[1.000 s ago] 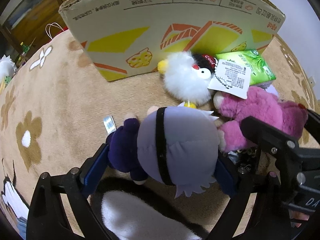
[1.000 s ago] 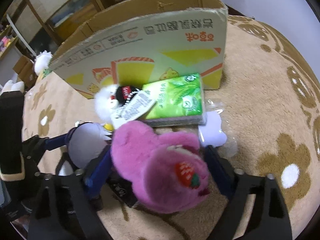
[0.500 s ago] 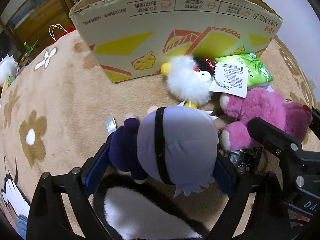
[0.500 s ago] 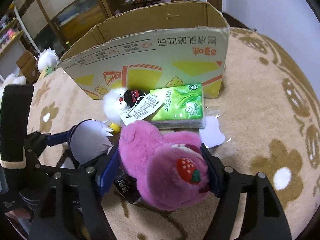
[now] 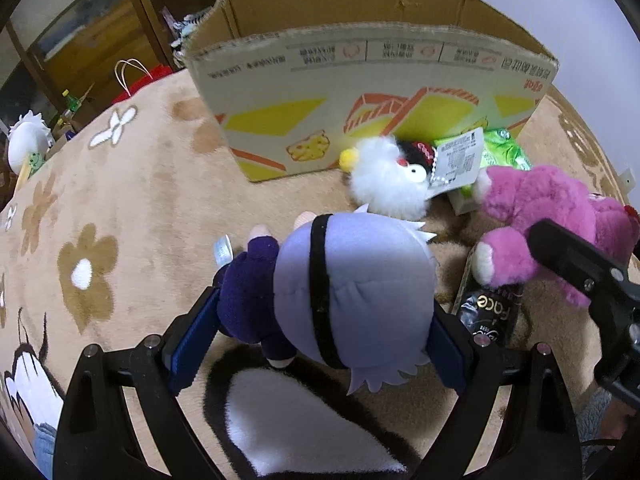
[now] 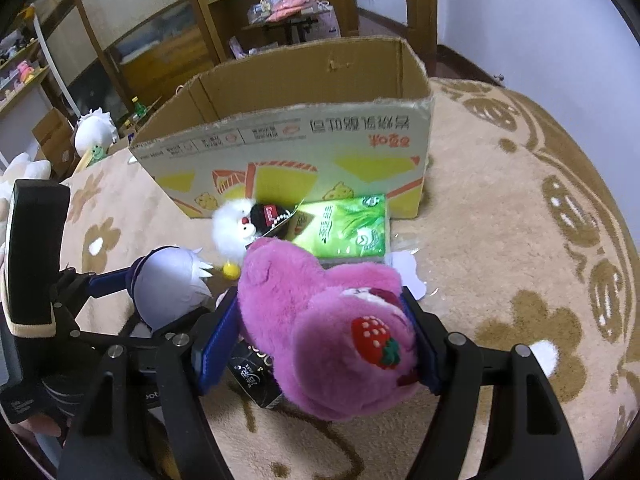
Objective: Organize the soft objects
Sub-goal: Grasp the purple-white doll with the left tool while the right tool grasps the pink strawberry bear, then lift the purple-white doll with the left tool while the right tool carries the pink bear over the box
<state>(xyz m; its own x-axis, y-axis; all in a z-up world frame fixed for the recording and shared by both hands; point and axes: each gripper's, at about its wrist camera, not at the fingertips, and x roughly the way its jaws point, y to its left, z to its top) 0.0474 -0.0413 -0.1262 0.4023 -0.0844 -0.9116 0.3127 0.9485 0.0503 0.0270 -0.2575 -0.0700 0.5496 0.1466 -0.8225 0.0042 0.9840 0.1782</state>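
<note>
You held both toys aloft: left hand-held gripper (image 5: 320, 328) pinching the lavender doll (image 5: 352, 292), right hand-held gripper (image 6: 316, 344) the pink bear (image 6: 332, 328); next, seemingly, over the cardboard box (image 6: 304, 148) ahead.

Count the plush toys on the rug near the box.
3: the lavender-headed doll in the left tool, the pink bear in the right tool, the white fluffy bird by the cardboard box.

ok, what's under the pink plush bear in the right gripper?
A glossy black packet lies on the beige carpet beneath the pink plush bear. Only its left part shows; the rest is hidden by the bear.
</note>
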